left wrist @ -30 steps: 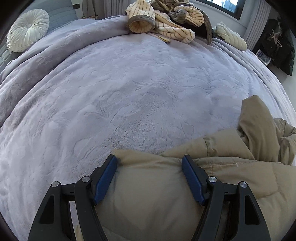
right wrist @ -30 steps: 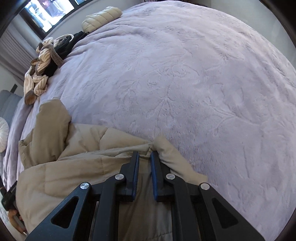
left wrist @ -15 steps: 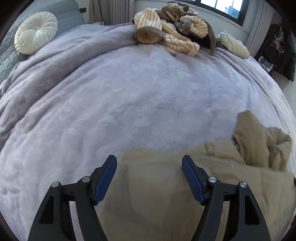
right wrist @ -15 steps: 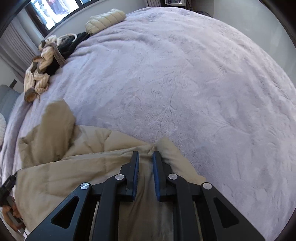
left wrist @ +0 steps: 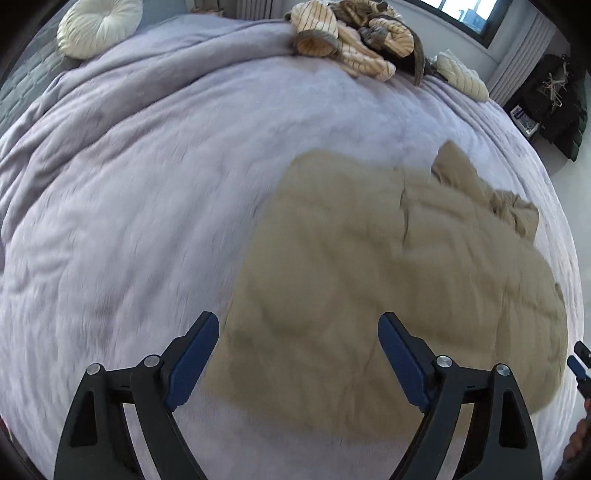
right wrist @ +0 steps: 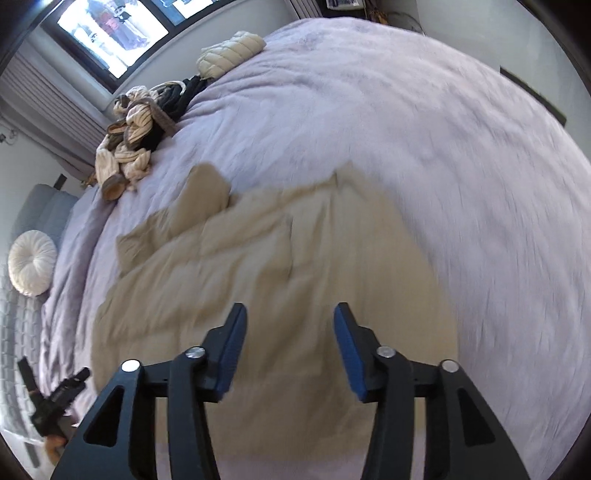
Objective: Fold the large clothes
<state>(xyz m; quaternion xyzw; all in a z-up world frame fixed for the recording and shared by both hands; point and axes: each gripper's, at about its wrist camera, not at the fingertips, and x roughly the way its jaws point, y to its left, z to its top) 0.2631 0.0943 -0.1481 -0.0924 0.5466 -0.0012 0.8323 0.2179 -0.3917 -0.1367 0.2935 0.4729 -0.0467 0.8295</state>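
A tan padded jacket (left wrist: 399, 266) lies spread flat on the lilac bedspread (left wrist: 147, 206), with a rumpled sleeve at its far right corner. It also shows in the right wrist view (right wrist: 280, 266). My left gripper (left wrist: 297, 354) is open and empty, held above the jacket's near left edge. My right gripper (right wrist: 290, 350) is open and empty, held above the jacket's near edge. The left gripper (right wrist: 62, 391) shows small at the lower left of the right wrist view.
A heap of striped cream and dark clothes (left wrist: 354, 40) lies at the bed's far edge, also in the right wrist view (right wrist: 140, 129). A cream quilted item (left wrist: 461, 74) lies beside it. A round white cushion (left wrist: 99, 26) sits at the headboard.
My right gripper has opened and let go of the jacket. Both grippers have lifted and pulled back from it, so the jacket now lies flat below them.
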